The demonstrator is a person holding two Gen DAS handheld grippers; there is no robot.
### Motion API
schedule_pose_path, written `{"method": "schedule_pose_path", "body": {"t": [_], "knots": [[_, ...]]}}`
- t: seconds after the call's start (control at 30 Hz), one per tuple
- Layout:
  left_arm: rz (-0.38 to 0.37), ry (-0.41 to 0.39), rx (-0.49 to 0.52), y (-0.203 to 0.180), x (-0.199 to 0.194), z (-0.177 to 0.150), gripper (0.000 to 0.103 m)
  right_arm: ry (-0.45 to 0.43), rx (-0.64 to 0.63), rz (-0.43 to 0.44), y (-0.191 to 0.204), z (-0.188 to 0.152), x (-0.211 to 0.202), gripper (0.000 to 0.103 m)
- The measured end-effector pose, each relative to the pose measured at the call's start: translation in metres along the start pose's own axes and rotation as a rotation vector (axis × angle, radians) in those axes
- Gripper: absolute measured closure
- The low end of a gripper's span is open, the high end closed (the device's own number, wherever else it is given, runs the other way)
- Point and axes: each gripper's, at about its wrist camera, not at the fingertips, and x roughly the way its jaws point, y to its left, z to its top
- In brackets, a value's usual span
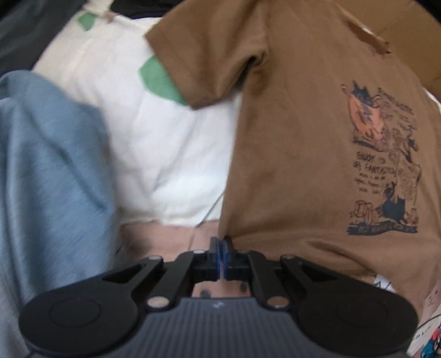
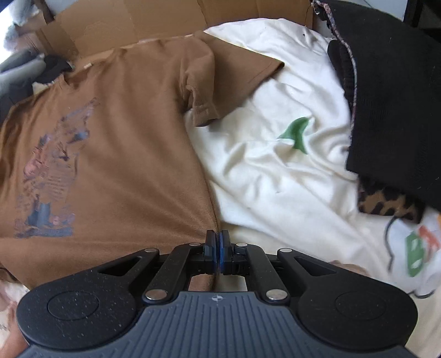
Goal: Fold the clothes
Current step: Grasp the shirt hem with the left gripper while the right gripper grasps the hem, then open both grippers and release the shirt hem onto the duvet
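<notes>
The brown shirt [image 1: 289, 137] lies spread flat, print up, on top of white clothes [image 2: 275, 170], with cardboard [image 2: 137, 22] past its collar. Its long way runs straight out from both tongs. The left tongs [image 1: 221, 247] pinch 1 bottom corner shut. The right tongs [image 2: 217, 245] pinch the other. Both are just as close.
</notes>
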Motion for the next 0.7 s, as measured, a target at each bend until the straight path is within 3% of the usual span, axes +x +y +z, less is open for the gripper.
{"method": "schedule_pose_path", "body": {"t": [0.1, 0.23, 0.33, 0.6, 0.7], "knots": [[-0.028, 0.006, -0.028, 0.002, 0.002, 0.001, 0.093, -0.012, 0.022, 0.024, -0.003, -0.002, -0.004, 0.099], [-0.067, -0.014, -0.016, -0.002, -0.006, -0.006, 0.068, -0.016, 0.077, 0.033, -0.015, -0.006, -0.012, 0.076], [-0.081, 0.003, -0.031, -0.001, -0.003, -0.013, 0.068, 0.004, 0.118, 0.056, -0.021, -0.012, -0.013, 0.064], [-0.156, 0.048, -0.083, 0.002, 0.014, -0.036, 0.067, 0.063, 0.12, 0.1, -0.018, -0.031, -0.008, 0.061], [-0.195, 0.024, -0.115, 0.002, 0.018, -0.04, 0.068, 0.08, 0.128, 0.118, -0.016, -0.036, -0.004, 0.061]]}}
